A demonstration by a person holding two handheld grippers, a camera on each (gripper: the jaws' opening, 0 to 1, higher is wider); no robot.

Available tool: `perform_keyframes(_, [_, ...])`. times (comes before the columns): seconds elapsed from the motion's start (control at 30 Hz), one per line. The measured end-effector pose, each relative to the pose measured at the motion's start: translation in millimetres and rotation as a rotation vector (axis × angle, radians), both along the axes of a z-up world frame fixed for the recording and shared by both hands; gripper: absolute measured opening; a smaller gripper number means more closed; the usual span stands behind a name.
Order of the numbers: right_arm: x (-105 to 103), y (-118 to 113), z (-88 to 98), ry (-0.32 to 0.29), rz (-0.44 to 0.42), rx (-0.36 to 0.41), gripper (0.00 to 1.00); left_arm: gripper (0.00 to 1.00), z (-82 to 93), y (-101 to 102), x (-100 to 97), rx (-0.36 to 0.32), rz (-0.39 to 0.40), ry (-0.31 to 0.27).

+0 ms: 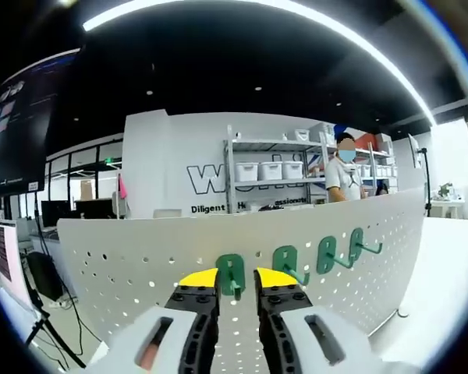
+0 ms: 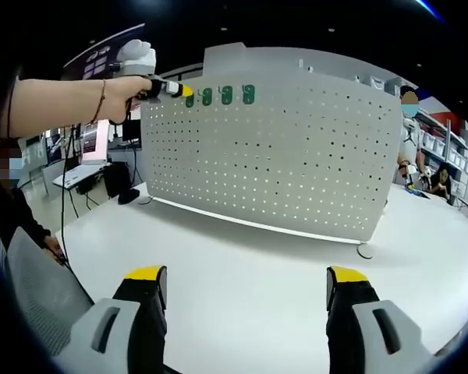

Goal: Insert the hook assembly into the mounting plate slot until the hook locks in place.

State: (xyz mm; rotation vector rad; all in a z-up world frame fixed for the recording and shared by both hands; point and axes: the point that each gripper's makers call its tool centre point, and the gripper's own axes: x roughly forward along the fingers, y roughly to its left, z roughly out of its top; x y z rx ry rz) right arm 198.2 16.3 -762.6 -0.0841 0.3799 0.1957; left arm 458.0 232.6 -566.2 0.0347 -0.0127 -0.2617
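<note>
The left gripper (image 1: 236, 279) is closing around a green hook (image 1: 230, 274) at the white pegboard (image 1: 140, 265) (three more hooks (image 1: 325, 255) are hanging alongside); whether it is seated, I cannot tell. The right gripper (image 2: 246, 284) is hovering wide open over the desk (image 2: 242, 257).

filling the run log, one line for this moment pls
left hand-held gripper: at green hook on pegboard | right hand-held gripper: open, empty, over table
</note>
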Motion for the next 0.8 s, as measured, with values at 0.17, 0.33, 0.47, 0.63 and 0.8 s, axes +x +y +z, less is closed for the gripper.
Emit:
perform_keyframes(0.17, [0,1,1.1,-0.006,0.002,0.003,0.81,0.35,0.2,2,-13.3,-0.018,-0.036,0.024])
perform_keyframes(0.33, [0,2,2.1,-0.012,0.006,0.003,0.81,0.47,1.0,9,-29.7,-0.076,-0.064,0.051])
perform_keyframes(0.47, [0,2,3.0,-0.016,0.007,0.005,0.81,0.56,-2.9,17,-44.8,-0.079,-0.072,0.07])
perform_keyframes(0.63, [0,2,4.9,-0.024,0.008,0.003,0.81,0.67,-14.0,22,-69.2,-0.089,-0.097,0.101])
perform_keyframes(0.8, [-1,3,6.6,-0.031,0.011,0.0,0.81,0.73,-27.9,28,-89.2,-0.083,-0.111,0.133])
